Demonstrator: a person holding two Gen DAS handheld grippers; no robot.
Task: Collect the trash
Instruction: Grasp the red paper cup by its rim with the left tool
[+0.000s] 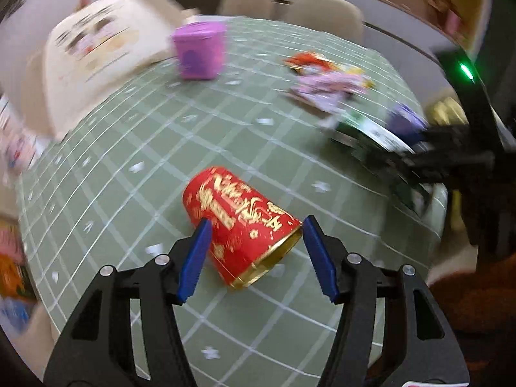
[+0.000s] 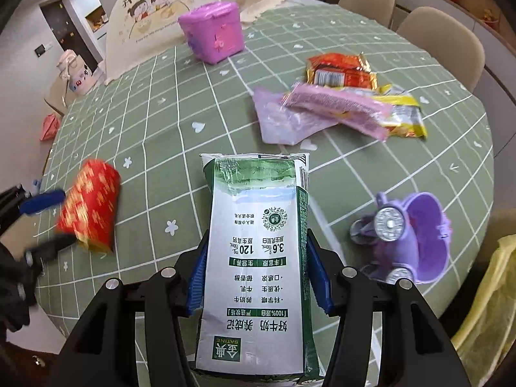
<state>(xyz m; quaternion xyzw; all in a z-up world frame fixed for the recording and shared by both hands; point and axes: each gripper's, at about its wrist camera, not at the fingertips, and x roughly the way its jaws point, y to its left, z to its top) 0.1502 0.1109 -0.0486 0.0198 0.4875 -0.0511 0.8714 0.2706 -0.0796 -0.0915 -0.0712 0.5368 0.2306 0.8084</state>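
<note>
Working from left to right, we find the left tongs (image 1: 254, 225) standing apart, one blue pad on each side of a red paper cup (image 1: 242, 225) with gold lettering. The cup lies on its side on the bench (image 1: 129, 148), which is covered in a green checked cloth, with its gold-lined mouth towards the camera. The left pad is at or very near the cup wall; the right pad is clear of the rim. We judge the cup not yet gripped.

We expect the cup to be very light and thin-walled. It will crush under firm pressure, and being round it may roll. We recommend closing across the body just behind the rim, where the rolled edge stiffens the wall, with only moderate force.

In the centre, the right tongs (image 2: 258, 277) are clamped on a green and white milk carton (image 2: 258, 258), held by its narrow side panels and projecting forward above the bench. The carton is stiff along its folded edges. If it is empty, as we assume of trash, it is light, and the flat panels may buckle inward. The coated surface may be slick, so we keep the pads square to the panels.

Further back sits a pink lidded bin (image 2: 211, 30). To the right lie crumpled snack wrappers (image 2: 342, 100): soft, nearly weightless, and best pinched at a bunched fold. Nearest on the right stands a purple toy scooter (image 2: 403, 238), which we judge not to be trash.
</note>
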